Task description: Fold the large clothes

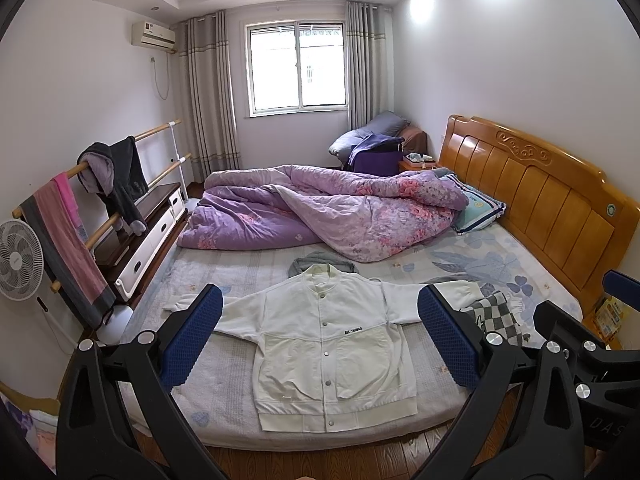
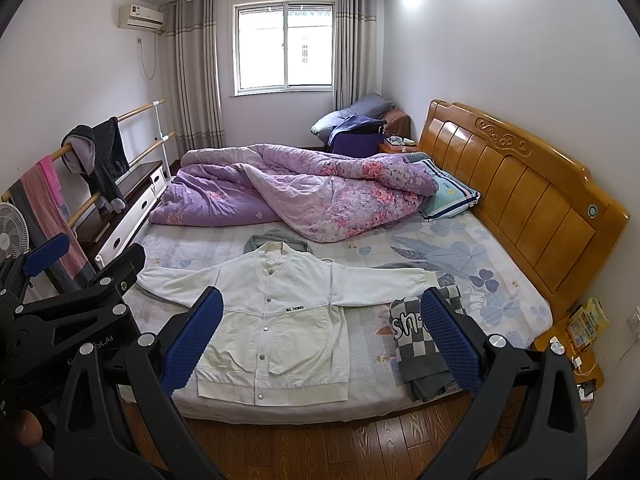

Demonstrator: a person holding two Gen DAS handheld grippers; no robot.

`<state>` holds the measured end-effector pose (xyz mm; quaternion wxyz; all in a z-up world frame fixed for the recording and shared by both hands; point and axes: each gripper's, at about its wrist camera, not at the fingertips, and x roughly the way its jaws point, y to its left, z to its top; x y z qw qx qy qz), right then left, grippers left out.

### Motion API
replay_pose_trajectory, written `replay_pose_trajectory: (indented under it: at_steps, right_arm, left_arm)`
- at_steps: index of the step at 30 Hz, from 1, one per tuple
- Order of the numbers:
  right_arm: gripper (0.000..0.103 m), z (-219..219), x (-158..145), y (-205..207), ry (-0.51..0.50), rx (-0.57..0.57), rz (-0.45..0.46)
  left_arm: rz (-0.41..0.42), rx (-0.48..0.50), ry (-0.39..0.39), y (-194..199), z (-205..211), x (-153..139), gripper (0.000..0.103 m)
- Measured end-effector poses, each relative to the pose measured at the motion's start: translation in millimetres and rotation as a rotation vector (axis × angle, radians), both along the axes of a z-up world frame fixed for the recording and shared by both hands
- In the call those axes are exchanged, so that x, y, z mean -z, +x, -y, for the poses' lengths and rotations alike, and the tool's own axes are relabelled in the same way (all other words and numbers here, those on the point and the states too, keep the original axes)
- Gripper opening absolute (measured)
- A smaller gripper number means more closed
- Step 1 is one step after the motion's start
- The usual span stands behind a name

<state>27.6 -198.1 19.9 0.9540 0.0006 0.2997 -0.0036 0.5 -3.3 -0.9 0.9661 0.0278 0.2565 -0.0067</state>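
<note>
**Jacket's laid out, haven't grabbed anything yet**

Since nothing's pinched so far, both of my grippers are just hanging back over the foot of the bed with their fingers spread wide apart and nothing between them.

Left wrist view first: my left gripper (image 1: 320,332) frames the white jacket (image 1: 324,340) pretty much dead centre. It's lying flat on the mattress (image 1: 224,396), front up, snaps done up, hem toward me at the near edge, collar pointing at the window. Both sleeves are stretched out sideways, which I'd guess is exactly so each cuff is easy to reach and fold inward. A grey garment (image 1: 320,262) peeks out right behind the collar. The purple quilt (image 1: 320,208) is bunched up toward the far side, probably shoved there to free up flat folding space. My right gripper's frame pokes in at the right edge.

Right wrist view: my right gripper (image 2: 320,336) sits further right, so the jacket shows left of centre. Its right sleeve runs out toward the wooden headboard (image 2: 520,184), and the cuff ends just beside a checkered knit (image 2: 420,344) near the bed edge. That knit is close enough that I could snag it going for the cuff, so I'd come in from above.

My read: folding hasn't started, sleeves come first.
</note>
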Motion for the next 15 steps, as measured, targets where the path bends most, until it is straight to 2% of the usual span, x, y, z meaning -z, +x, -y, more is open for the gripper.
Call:
replay_pose_trajectory:
  at_steps: [6, 15]
  right_arm:
    - [0.095, 11, -9, -2, 0.002, -0.003, 0.002]
    - [0.095, 2, -10, 1, -0.003, -0.007, 0.0]
  left_arm:
    - [0.0, -0.001, 0.0, -2, 4, -2, 0.098]
    - [0.002, -0.004, 0.003, -10, 0, -10, 0.098]
